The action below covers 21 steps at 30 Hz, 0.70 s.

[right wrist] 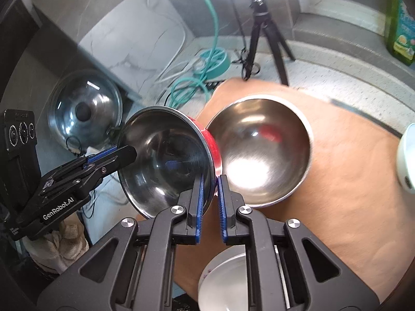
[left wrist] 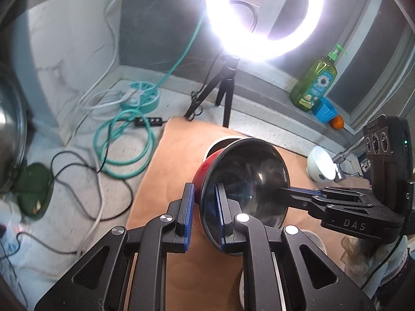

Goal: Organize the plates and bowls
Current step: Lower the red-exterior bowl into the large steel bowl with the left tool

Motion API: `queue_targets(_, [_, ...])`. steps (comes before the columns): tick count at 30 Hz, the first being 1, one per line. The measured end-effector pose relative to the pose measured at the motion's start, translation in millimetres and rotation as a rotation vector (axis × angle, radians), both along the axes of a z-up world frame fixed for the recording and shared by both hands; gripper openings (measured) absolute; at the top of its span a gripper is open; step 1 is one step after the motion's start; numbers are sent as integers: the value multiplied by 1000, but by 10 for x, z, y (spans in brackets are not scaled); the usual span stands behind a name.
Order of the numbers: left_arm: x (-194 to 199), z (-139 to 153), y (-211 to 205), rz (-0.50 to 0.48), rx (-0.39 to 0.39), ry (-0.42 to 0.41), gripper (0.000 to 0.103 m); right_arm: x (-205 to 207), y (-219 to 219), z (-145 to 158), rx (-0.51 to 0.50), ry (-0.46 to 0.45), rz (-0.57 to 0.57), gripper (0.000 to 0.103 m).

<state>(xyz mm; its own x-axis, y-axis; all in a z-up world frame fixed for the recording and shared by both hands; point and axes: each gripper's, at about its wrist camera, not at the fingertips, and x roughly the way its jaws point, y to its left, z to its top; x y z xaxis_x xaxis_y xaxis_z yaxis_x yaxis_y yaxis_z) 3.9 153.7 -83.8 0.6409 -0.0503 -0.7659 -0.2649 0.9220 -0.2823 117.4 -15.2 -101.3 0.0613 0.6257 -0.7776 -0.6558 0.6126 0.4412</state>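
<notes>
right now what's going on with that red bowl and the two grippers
A person is working two handheld grippers, and both are clamped on the rim of the same red bowl with the steel inside. The left gripper pinches one side, the right gripper the opposite side. The bowl is tipped on edge, above the brown mat. Right beside it a plain steel bowl sits upright on the mat, so nesting looks like the likely next step. A white dish lies near the mat's close edge.

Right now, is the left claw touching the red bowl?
Touching. In the left wrist view the left claw pinches the red bowl rim, one blue pad inside, one outside; the right wrist view shows it gripping too.
</notes>
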Motion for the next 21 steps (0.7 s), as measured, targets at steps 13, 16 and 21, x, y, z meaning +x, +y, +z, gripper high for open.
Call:
queue_targets(13, [630, -349, -136, -63, -23, 92, 14, 436, -99, -254, -81, 17, -87, 11])
queue_targets(16, [709, -435, -148, -76, -17, 125, 14, 482, -70, -339, -106, 22, -87, 11])
queue_targets(21, [798, -510, -203, -105, 9, 160, 14, 572, -64, -442, -127, 37, -95, 11])
